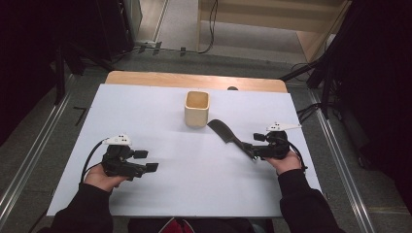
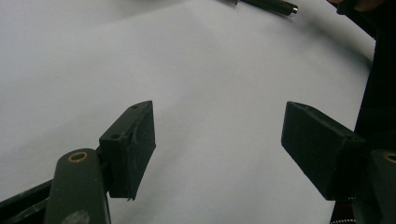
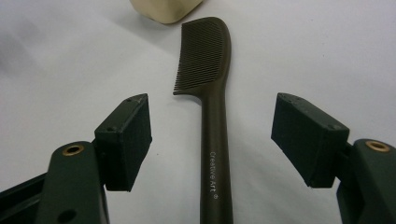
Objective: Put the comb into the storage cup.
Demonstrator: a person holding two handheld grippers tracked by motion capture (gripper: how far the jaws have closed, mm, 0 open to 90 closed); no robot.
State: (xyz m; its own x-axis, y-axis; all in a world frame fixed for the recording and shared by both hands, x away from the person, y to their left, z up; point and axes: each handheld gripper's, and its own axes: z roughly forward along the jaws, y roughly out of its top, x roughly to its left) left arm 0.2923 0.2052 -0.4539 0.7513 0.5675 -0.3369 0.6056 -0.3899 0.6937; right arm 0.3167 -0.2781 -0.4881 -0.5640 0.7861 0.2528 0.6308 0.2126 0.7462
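Plastic of a dark brown, matt kind makes up the comb (image 3: 215,121), which is laid flat on the white sheet (image 1: 194,184); its long, slim handle carries small pale lettering, and its fine, close-set teeth are ranged along one curved side of the head. The handle is seen running between the jaws of the right gripper (image 3: 212,140), which are spread wide, with bare sheet on both sides of the handle and no pad touching it. Nothing is gripped. The comb's head is pointed toward a cream, square-sided cup (image 1: 197,108) with rounded corners and a smooth wall, set just beyond it near the table's far side. The left gripper (image 2: 217,144) is likewise held wide open over bare sheet, well apart from the comb, and is empty; its pads (image 2: 135,144) are blocky, dark and slightly scuffed. The sheet is smooth and unmarked, and a strip of pale wooden tabletop (image 1: 194,79) is left showing at its far edge. Grey floor, metal rails and trailing cables are seen around the table.
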